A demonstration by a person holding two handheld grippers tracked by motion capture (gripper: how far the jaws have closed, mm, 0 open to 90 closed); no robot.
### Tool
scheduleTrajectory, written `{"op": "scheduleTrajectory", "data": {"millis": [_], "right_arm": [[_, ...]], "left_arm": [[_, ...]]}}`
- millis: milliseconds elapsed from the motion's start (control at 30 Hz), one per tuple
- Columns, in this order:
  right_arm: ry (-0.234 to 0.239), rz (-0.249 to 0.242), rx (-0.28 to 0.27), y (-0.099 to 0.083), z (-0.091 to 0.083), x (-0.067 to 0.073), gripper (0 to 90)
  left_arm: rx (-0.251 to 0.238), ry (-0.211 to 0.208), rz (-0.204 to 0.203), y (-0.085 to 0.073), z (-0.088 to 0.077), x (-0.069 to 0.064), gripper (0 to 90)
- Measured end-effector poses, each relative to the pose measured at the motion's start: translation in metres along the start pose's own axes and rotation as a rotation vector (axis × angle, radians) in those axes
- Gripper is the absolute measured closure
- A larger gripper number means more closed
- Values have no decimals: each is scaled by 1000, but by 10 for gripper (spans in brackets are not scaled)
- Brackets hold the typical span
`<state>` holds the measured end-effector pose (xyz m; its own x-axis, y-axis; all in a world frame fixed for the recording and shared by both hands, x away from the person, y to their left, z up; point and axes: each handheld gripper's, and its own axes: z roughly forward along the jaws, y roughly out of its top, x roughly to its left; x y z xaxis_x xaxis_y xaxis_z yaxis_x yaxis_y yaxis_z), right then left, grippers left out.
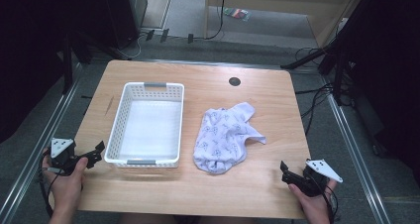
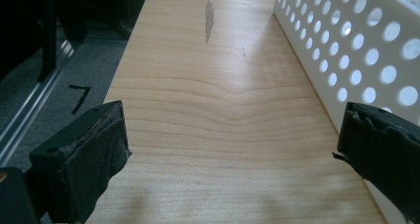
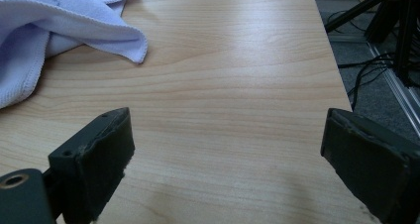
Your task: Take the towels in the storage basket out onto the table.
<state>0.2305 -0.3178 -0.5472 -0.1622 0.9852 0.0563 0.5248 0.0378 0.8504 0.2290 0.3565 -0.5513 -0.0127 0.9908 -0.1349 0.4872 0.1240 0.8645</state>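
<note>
A crumpled pale-lilac patterned cloth (image 1: 225,137) lies right of centre on the wooden table (image 1: 257,95); its hem (image 3: 59,30) fills the upper left of the right gripper view. A white perforated basket (image 1: 147,123) stands empty left of it, its holed wall (image 2: 356,50) beside the left gripper. My left gripper (image 1: 96,152) hovers open at the table's front-left corner, nothing between its jaws (image 2: 233,149). My right gripper (image 1: 286,172) is open at the front right, a short way from the cloth, jaws wide apart over bare wood (image 3: 228,154).
A round cable hole (image 1: 235,81) sits near the table's far edge. Metal rails (image 1: 44,130) run along both sides of the table, with cables and tripod legs (image 1: 322,60) on the grey floor beyond. Bare wood lies between cloth and right edge.
</note>
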Motion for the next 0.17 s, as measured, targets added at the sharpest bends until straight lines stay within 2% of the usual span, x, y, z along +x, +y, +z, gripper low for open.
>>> {"op": "scheduleTrajectory", "data": {"millis": [167], "right_arm": [[-2, 3, 1, 0, 0, 0, 59]], "left_arm": [[-6, 5, 4, 0, -1, 0, 0]]}}
